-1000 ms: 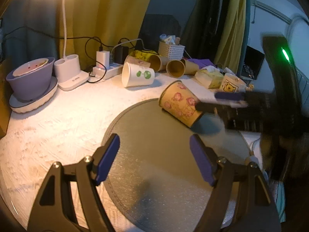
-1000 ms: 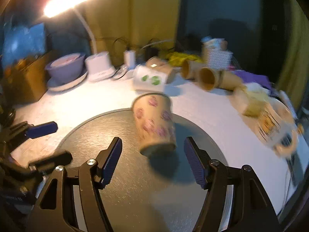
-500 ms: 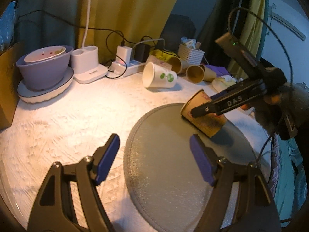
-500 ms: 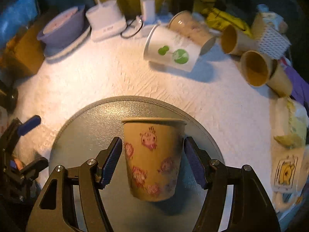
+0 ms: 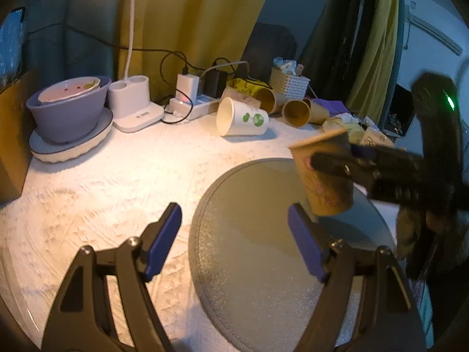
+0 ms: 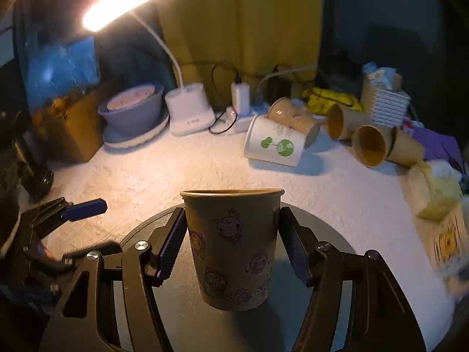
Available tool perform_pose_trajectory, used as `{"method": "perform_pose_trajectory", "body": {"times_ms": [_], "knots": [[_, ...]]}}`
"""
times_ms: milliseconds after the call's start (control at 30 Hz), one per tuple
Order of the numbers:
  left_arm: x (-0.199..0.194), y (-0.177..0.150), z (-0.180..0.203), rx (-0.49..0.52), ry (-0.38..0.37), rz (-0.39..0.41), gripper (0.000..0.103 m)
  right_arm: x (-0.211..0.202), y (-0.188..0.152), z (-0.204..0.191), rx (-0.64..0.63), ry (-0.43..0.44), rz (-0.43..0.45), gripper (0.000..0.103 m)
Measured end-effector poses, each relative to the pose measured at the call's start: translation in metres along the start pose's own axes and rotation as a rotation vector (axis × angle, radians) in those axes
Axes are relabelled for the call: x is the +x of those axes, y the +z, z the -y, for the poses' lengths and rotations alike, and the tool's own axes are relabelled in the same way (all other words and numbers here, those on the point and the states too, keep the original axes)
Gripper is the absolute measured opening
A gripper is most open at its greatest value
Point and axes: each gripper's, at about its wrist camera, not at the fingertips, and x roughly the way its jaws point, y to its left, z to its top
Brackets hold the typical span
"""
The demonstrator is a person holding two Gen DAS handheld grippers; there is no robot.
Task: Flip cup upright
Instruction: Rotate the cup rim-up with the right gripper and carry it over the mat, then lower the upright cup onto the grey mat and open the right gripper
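A brown paper cup [image 6: 233,249] printed with cartoon pigs stands upright, mouth up, between the blue pads of my right gripper [image 6: 233,242], which is shut on it over the round grey mat [image 6: 337,243]. In the left wrist view the same cup [image 5: 324,176] shows upright and slightly tilted, held just above the mat [image 5: 263,249] by the right gripper's dark fingers [image 5: 337,165]. My left gripper [image 5: 234,240] is open and empty, low over the mat's left edge.
At the back lie a white cup with green dots [image 5: 241,118] and several brown cups [image 6: 369,143] on their sides. A purple bowl on a plate [image 5: 69,114], a white lamp base [image 5: 133,107], a power strip [image 5: 187,102] and a white basket [image 6: 384,104] stand behind.
The right gripper has turned the cup from lying on its side to standing mouth up, and closed tighter on it. The left gripper has stayed open, drifting slightly left.
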Motion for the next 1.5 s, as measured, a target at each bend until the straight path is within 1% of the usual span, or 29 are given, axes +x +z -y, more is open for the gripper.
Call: {"method": "perform_pose_trajectory", "body": {"times_ms": [100, 200, 300, 367, 500, 667, 767, 967, 1033, 1067, 1100, 1233, 1400, 1433, 1467, 1500], "knots": [[-0.001, -0.002, 0.006, 0.024, 0.001, 0.01, 0.076, -0.007, -0.022, 0.005, 0.024, -0.035, 0.045, 0.067], [-0.002, -0.002, 0.009, 0.041, 0.003, 0.014, 0.076, -0.012, -0.032, 0.007, 0.048, -0.054, 0.071, 0.067], [-0.001, -0.003, 0.009, 0.042, 0.005, 0.012, 0.076, -0.025, -0.046, 0.009, 0.061, -0.031, 0.13, 0.067], [0.0, -0.004, 0.01, 0.046, 0.008, 0.009, 0.076, -0.033, -0.053, 0.007, 0.058, -0.041, 0.157, 0.068], [0.0, -0.006, 0.015, 0.066, 0.005, 0.011, 0.076, -0.044, -0.063, 0.004, 0.049, -0.09, 0.175, 0.068], [0.0, -0.008, 0.018, 0.08, 0.001, 0.011, 0.076, -0.053, -0.077, 0.006, 0.061, -0.127, 0.195, 0.068], [0.0, -0.008, 0.02, 0.088, -0.007, 0.013, 0.076, -0.052, -0.084, 0.008, 0.078, -0.133, 0.185, 0.068], [-0.005, -0.01, 0.027, 0.112, -0.021, 0.028, 0.076, -0.04, -0.083, 0.003, 0.054, -0.185, 0.123, 0.068], [-0.007, -0.01, 0.029, 0.119, -0.03, 0.033, 0.076, -0.04, -0.085, 0.002, 0.061, -0.193, 0.115, 0.069], [-0.008, -0.011, 0.031, 0.128, -0.034, 0.038, 0.076, -0.042, -0.086, 0.001, 0.068, -0.199, 0.11, 0.073], [-0.009, -0.011, 0.034, 0.135, -0.038, 0.044, 0.076, -0.044, -0.087, 0.0, 0.073, -0.203, 0.107, 0.075], [-0.016, -0.014, 0.042, 0.167, -0.058, 0.07, 0.076, -0.055, -0.091, -0.006, 0.091, -0.223, 0.098, 0.075], [-0.029, -0.014, 0.047, 0.185, -0.076, 0.114, 0.076, -0.078, -0.098, -0.01, 0.174, -0.259, 0.088, 0.075], [-0.032, -0.013, 0.049, 0.188, -0.074, 0.126, 0.078, -0.083, -0.1, -0.011, 0.195, -0.27, 0.087, 0.075], [-0.035, -0.013, 0.05, 0.192, -0.072, 0.136, 0.086, -0.089, -0.103, -0.011, 0.216, -0.281, 0.086, 0.075], [-0.04, -0.013, 0.051, 0.194, -0.073, 0.151, 0.089, -0.093, -0.105, -0.012, 0.23, -0.287, 0.086, 0.075]]}}
